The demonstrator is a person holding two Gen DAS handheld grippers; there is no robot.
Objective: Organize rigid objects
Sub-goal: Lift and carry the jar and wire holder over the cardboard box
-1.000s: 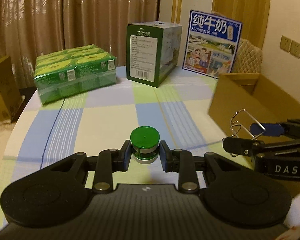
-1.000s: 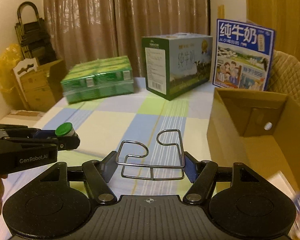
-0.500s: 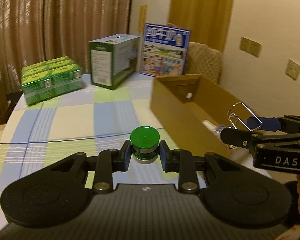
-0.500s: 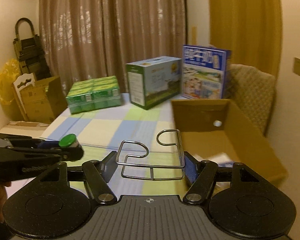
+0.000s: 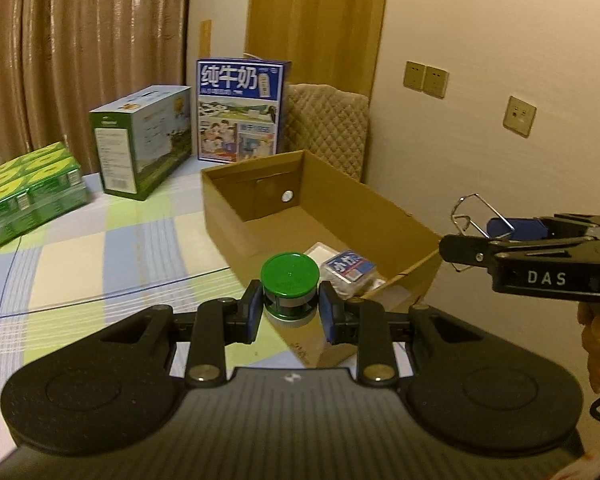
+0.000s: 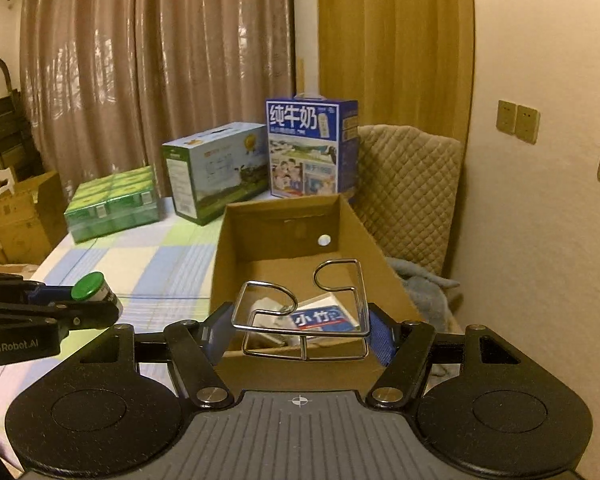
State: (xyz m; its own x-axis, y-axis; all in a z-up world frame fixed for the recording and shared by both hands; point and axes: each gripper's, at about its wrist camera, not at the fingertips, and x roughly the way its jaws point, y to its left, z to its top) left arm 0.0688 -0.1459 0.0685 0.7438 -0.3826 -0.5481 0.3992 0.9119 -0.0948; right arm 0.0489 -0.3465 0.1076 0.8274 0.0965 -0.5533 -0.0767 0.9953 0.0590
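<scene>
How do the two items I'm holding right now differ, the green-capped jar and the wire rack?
The green-capped jar is a solid, squat cylinder with a green lid; the wire rack is an open frame of bent bare metal wire. The jar sits upright in the left hand-held gripper; the rack lies flat across the right hand-held gripper. Both are clamped, held up near the open cardboard box.

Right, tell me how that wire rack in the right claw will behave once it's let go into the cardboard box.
The wire rack looks like thin bent metal, so probably stiff and light. Its open loops could snag the packets already in the cardboard box. Held only at its sides by the right claw, it may tilt on release, though its flat base should settle.
</scene>
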